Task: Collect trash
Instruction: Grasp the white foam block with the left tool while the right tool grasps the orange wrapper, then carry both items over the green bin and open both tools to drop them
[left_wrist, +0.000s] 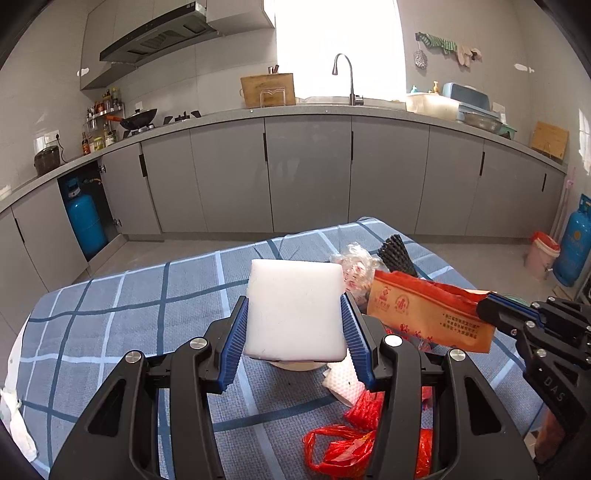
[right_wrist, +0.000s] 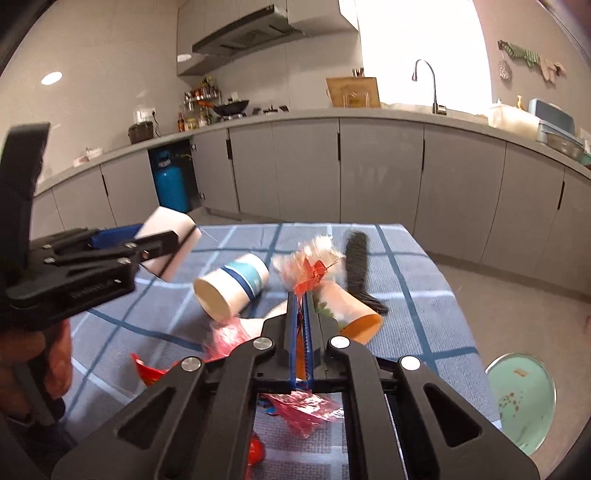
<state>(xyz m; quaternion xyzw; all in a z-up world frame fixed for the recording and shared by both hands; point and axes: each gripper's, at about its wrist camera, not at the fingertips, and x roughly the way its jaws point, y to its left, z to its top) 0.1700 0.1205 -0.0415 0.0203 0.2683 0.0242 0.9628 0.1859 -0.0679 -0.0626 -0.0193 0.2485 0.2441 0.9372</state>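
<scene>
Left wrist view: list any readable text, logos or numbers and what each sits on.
"DAS" (partial, cut off): embossed on the black body of the right gripper.
Orange packet held in that gripper: rows of Chinese print and two round emblems, too small and blurred to read.
Paper cup: teal band, no legible text.

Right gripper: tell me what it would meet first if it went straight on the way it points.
Probably the crumpled clear wrapper just beyond the right gripper, which is shut on an orange packet. The black brush lies to its right; depth is uncertain.
</scene>
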